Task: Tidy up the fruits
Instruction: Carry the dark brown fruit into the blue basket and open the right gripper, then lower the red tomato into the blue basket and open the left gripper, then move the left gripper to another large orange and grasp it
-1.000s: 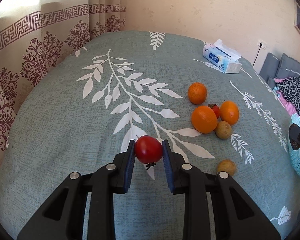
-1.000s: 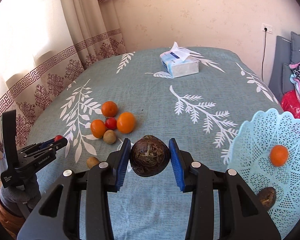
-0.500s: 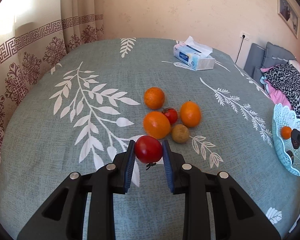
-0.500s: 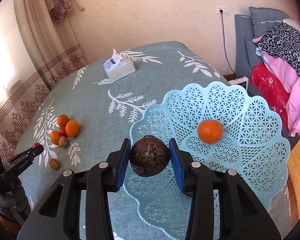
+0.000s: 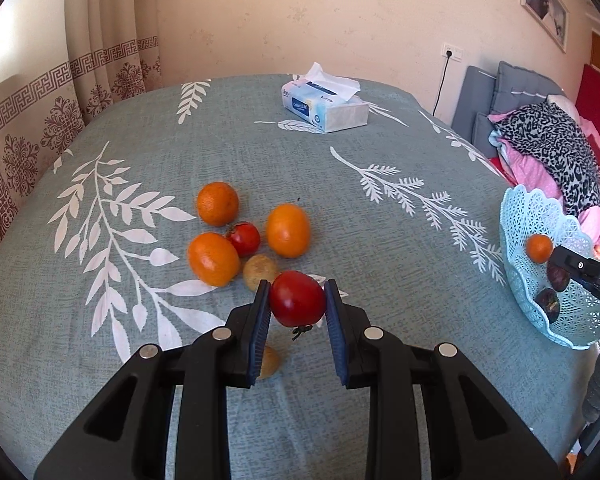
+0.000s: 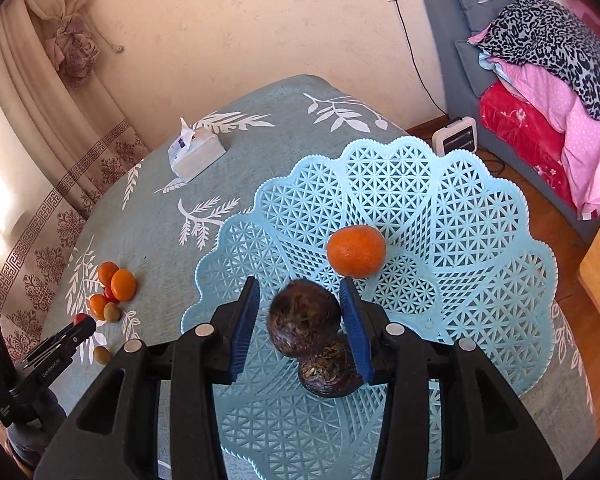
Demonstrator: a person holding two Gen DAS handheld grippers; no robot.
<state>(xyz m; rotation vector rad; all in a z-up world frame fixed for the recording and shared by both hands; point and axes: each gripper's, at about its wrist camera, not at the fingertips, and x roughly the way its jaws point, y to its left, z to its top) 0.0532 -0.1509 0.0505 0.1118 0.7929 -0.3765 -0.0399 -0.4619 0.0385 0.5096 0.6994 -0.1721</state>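
Up close, the table (image 5: 380,168) wears a grey-green cloth with white leaf prints and a rough woven look. Behind it is a plain cream wall, and a long curtain (image 5: 40,92) with dark red flower shapes hangs at the side. A tissue box (image 5: 326,110) sits near the far edge. Folded blankets (image 6: 540,92), pink, red and spotted black and white, are piled on a grey seat beside the table.

The left gripper (image 5: 297,304) is clamped on a red tomato (image 5: 297,299). The tomato is smooth, shiny and almost round, a bit wider than tall, and its little dry stem points down. It hangs above the cloth. Just past it lie three oranges (image 5: 288,230), a small tomato (image 5: 244,238) and a brown fruit (image 5: 260,270), all bunched close. Another brown fruit (image 5: 269,362) lies under the left finger.

The right gripper (image 6: 300,312) is over the light blue basket (image 6: 480,240), which is plastic, full of small holes, with a wavy rim. Its jaws are opening. A dark, rough, round fruit (image 6: 303,320) is between them; it touches the right pad, and there is a gap at the left pad. It leans on a second dark fruit (image 6: 330,370) in the basket. One orange (image 6: 356,251) lies there too.
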